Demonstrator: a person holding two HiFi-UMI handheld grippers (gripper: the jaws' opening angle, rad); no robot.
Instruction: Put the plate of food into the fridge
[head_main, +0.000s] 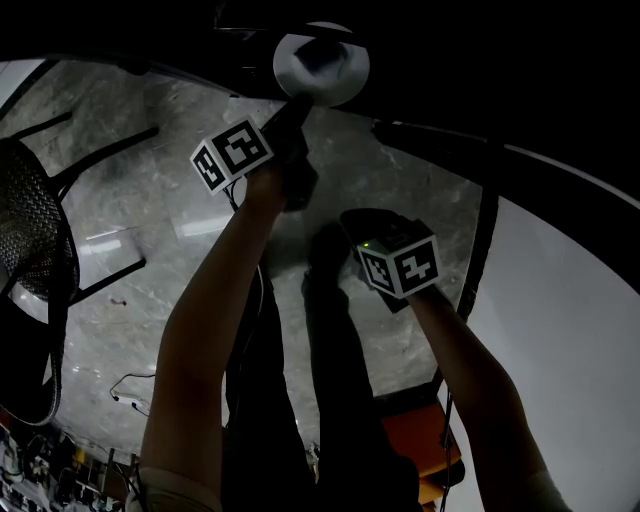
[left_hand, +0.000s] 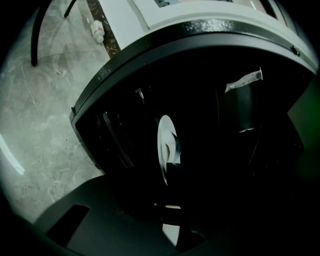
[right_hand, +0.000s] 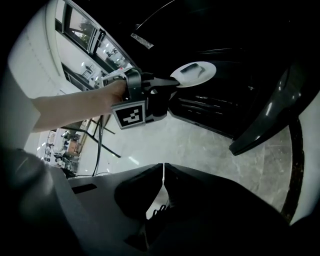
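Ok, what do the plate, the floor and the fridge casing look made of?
The plate: plain white, smooth sheen, probably glazed ceramic, possibly melamine. The floor: polished grey stone or stone-look tile, veined, with light reflections; which one, I can't tell. The fridge casing: glossy black, bright highlights along its edge, likely painted metal or plastic.

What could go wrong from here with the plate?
1. The left gripper pinches the plate only at its rim, so it could tip and let the food slide off.
2. The fridge is dark inside, so the plate may knock something unseen on the way in.
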